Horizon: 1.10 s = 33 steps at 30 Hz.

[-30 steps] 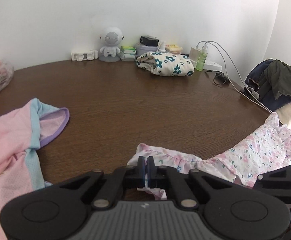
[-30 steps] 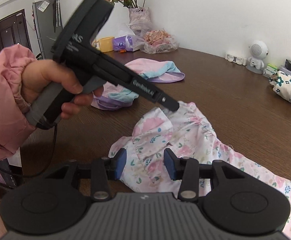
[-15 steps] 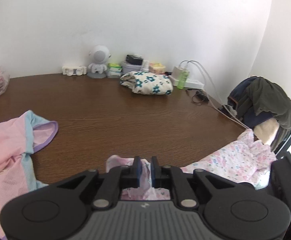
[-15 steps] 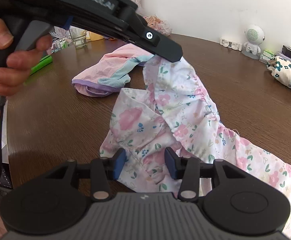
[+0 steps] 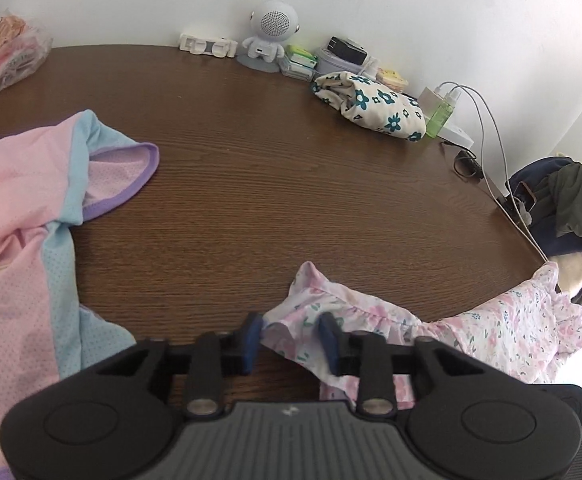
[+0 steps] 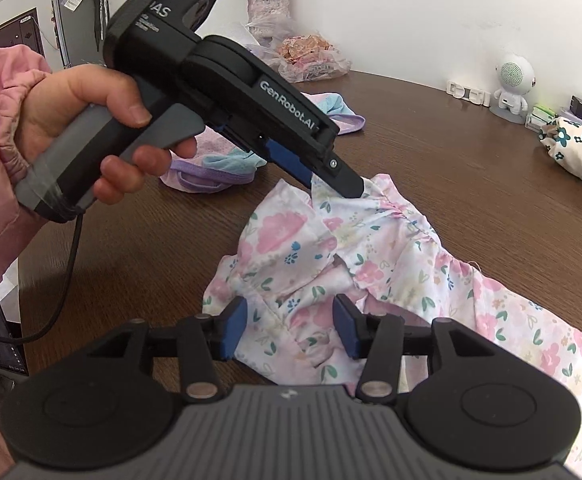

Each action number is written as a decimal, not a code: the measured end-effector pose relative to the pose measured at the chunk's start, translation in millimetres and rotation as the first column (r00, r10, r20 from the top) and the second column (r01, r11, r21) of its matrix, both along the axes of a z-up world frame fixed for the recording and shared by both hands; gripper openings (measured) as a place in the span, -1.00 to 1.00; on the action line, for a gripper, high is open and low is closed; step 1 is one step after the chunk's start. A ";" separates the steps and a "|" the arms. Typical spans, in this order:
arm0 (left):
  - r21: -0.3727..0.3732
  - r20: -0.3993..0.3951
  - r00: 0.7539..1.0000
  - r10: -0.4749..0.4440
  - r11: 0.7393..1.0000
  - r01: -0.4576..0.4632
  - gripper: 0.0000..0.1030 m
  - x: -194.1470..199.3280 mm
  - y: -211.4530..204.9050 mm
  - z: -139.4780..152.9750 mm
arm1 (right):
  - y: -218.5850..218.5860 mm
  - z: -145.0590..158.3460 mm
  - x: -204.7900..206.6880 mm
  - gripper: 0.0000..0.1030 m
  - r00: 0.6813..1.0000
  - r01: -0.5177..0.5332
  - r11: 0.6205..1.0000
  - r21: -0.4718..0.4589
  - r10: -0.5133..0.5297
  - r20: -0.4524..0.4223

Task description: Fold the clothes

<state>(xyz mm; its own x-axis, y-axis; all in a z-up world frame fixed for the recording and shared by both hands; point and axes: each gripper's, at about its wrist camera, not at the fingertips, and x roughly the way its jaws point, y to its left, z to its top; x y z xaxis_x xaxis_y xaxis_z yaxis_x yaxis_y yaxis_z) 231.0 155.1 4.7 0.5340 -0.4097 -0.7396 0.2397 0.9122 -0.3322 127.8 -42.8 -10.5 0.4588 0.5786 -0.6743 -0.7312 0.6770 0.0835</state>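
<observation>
A white dress with pink flowers [image 5: 511,328] lies on the brown table [image 5: 271,160], its far end hanging over the right edge. My left gripper [image 5: 290,340] is open, and a ruffled corner of the dress lies loose between its blue pads. In the right wrist view a hand in a pink sleeve holds that left gripper [image 6: 331,182], tip down on the dress [image 6: 391,248]. My right gripper [image 6: 289,328] is open just above the near bunched edge of the dress. A pink and blue garment [image 5: 19,200] lies crumpled to the left.
A folded cream cloth with teal flowers [image 5: 371,108], a white robot-shaped speaker [image 5: 269,36], small boxes and charger cables [image 5: 491,128] line the far wall. A plastic bag [image 5: 3,56] sits far left. Dark clothes hang over a chair [image 5: 571,208] beyond the right edge.
My left gripper, shut on the dress corner and lifted half a second ago, has come down to the table and opened. The right gripper stayed open over the near edge.
</observation>
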 end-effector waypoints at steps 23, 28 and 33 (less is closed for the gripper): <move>-0.083 0.091 0.986 0.139 0.988 -0.132 -0.96 -93.4 -22.8 1.0 | 0.8 12.3 1.4 -0.03 1.000 0.024 0.999 -0.027 -0.024 -0.019; -0.093 0.073 0.983 0.168 0.983 -0.161 -0.96 -96.0 -17.0 -14.9 | -19.3 32.8 -12.2 0.02 0.999 0.044 0.999 0.010 -0.044 0.025; -0.090 0.087 0.980 0.180 0.981 -0.172 -0.94 -98.8 -19.0 -20.0 | -20.8 40.3 -4.2 -0.07 0.996 0.050 0.999 -0.015 -0.049 0.077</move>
